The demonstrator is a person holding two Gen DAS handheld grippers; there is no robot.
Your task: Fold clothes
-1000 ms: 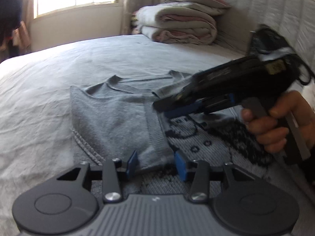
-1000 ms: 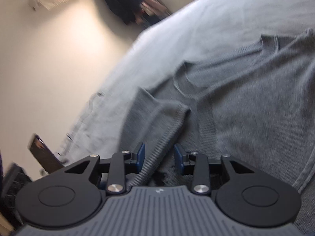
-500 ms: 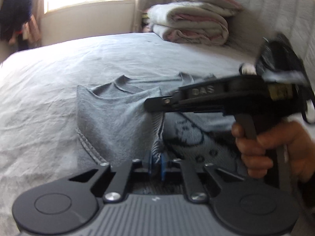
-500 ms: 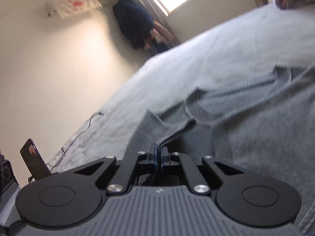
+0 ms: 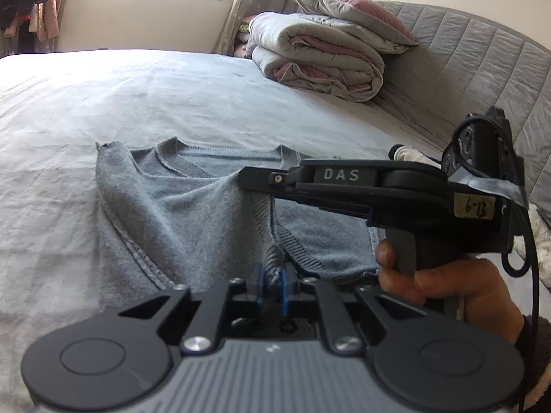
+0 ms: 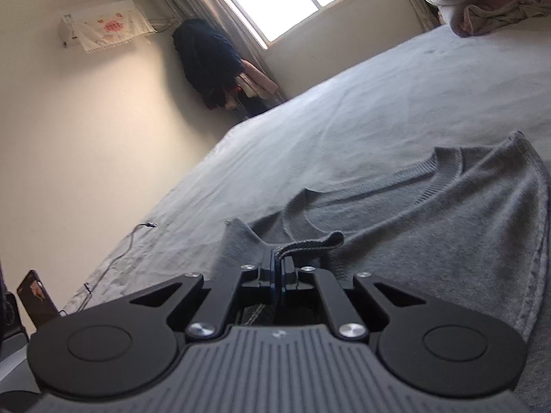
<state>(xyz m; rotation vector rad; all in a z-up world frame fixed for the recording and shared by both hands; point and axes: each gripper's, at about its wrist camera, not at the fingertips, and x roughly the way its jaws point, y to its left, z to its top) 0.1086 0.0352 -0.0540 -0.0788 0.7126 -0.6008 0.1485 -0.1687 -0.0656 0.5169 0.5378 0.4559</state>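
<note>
My left gripper (image 5: 272, 280), nearest, has just been closing and now pinches the ribbed hem of the grey sweater (image 5: 193, 213) between its blue pads. Just beyond that hem, my right gripper (image 6: 278, 268) is clamped on another stretch of the same ribbed edge, tenting the knit up off the bed (image 5: 172, 103). Beyond the hem, the sweater's body and neckline lie flat, and the folded quilts (image 5: 320, 62) lie well past the neckline. Step in hand, as I judge it: lifting the hem. Next, both grips should carry it toward the neckline together.
</note>
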